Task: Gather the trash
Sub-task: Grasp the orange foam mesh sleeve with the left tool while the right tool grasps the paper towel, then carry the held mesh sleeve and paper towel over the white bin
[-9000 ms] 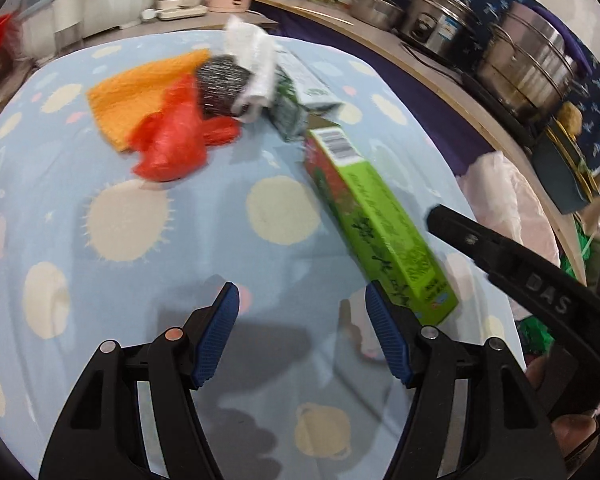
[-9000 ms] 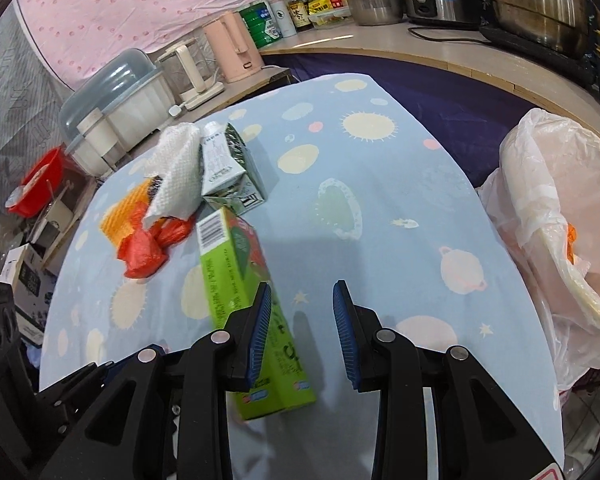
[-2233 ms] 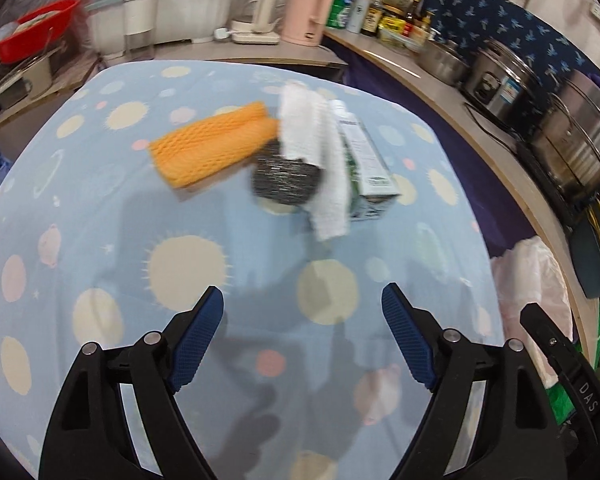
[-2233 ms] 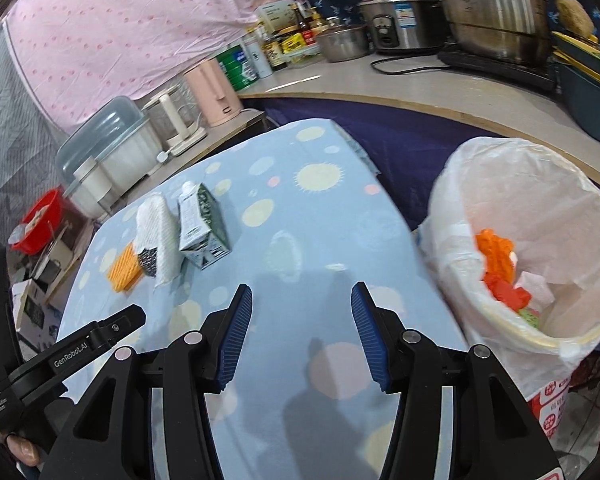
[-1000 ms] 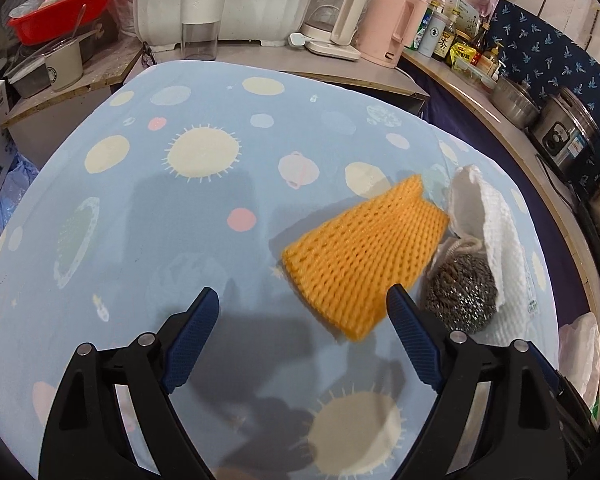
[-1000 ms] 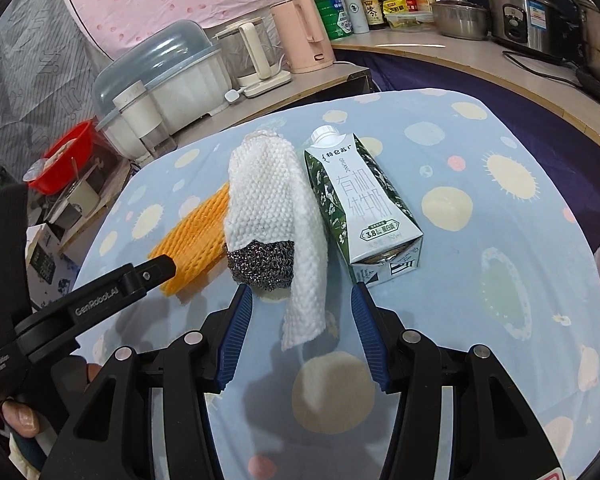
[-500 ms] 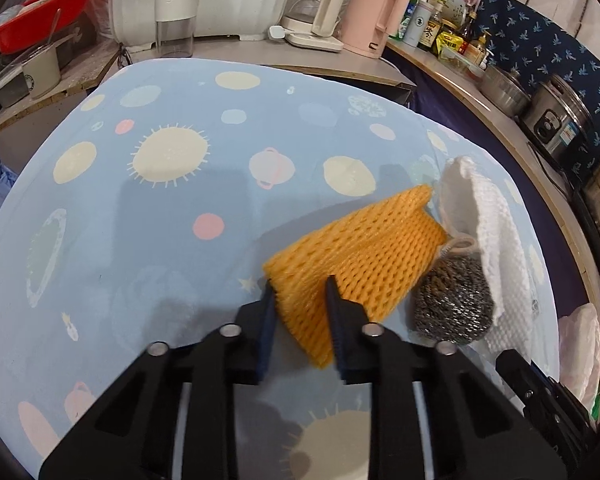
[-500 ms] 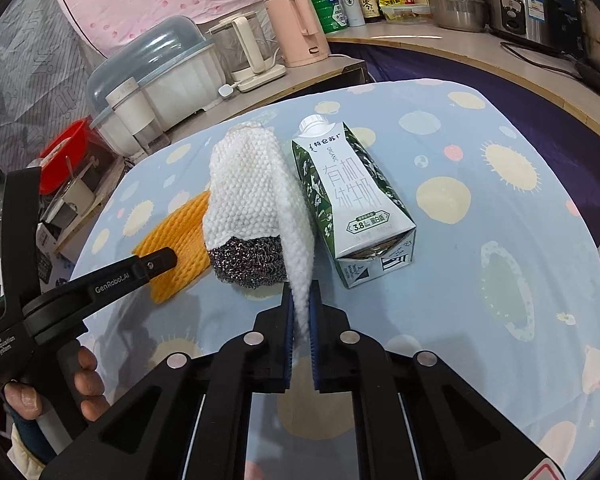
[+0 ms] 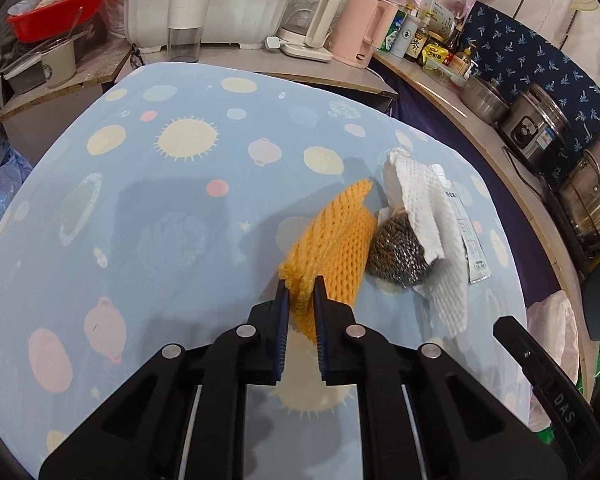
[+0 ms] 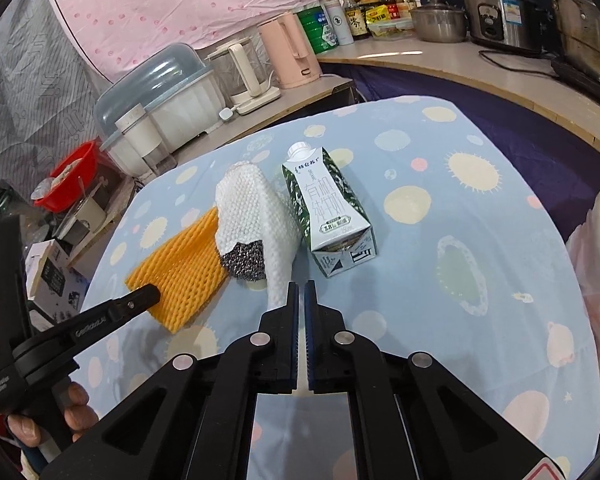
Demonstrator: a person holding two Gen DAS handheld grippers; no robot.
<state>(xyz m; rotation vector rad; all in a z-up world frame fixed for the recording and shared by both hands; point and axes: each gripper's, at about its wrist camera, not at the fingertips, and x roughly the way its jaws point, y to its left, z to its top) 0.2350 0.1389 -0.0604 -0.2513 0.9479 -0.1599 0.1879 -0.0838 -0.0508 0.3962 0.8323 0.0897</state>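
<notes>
Trash lies mid-tabletop [image 9: 148, 208]: the left gripper [image 9: 300, 292] has its fingers clamped on the near corner of the orange foam net [image 9: 336, 240]. Right gripper [image 10: 301, 292] fingers, easing apart, pinch the white foam net [image 10: 256, 208] draped over the steel scourer [image 10: 246, 260], milk carton [image 10: 332, 208] just right.

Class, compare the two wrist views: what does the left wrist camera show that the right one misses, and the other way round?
Left only: its fingers pinching the orange foam net's near edge. Right only: the milk carton's printed face and cap, and a hand holding the left gripper. Both show the orange net, the white foam net, the steel scourer and the blue tablecloth.
</notes>
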